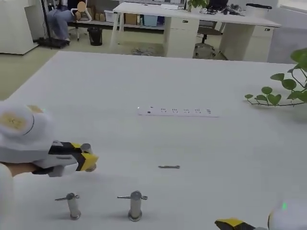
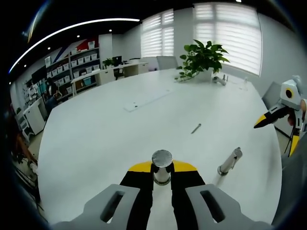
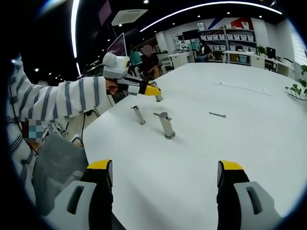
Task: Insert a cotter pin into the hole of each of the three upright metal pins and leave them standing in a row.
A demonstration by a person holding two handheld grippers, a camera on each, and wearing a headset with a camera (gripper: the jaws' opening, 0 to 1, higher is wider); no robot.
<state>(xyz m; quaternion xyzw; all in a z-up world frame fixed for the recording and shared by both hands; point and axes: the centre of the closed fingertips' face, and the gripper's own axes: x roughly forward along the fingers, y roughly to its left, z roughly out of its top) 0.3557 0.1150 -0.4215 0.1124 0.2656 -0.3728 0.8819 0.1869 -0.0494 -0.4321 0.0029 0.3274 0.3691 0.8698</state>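
two steel-grey metal posts stand upright near the front edge of the smooth white bench (image 1: 144,81): the left standing pin (image 1: 73,206) and the right standing pin (image 1: 135,207). each is a round shaft on a wider foot, with a fitted cotter pin (image 1: 126,196) of thin wire sticking out sideways near its top. a loose cotter pin (image 1: 169,166) lies flat on the bench beyond the right standing pin, well apart from it. the left gripper (image 1: 91,160), white-bodied with black jaws tipped in yellow, is clamped on a third pin (image 1: 86,148) behind and above the left standing pin. the left gripper view looks down on that pin's flat, shiny round head (image 2: 161,159) pinched between the yellow tips, which the head view does not show. whether its foot touches the bench cannot be told. the right gripper (image 3: 165,179) has its jaws spread wide with nothing between them, and its yellow tip shows at the lower right of the head view (image 1: 232,223). its own view takes in both standing pins, the loose cotter pin (image 3: 217,114) and a striped sleeve (image 3: 57,100) behind the left gripper. farther back lies a long white power strip (image 1: 177,111), its markings too small to read, and a leafy green plant (image 1: 288,88) trails in at the right.
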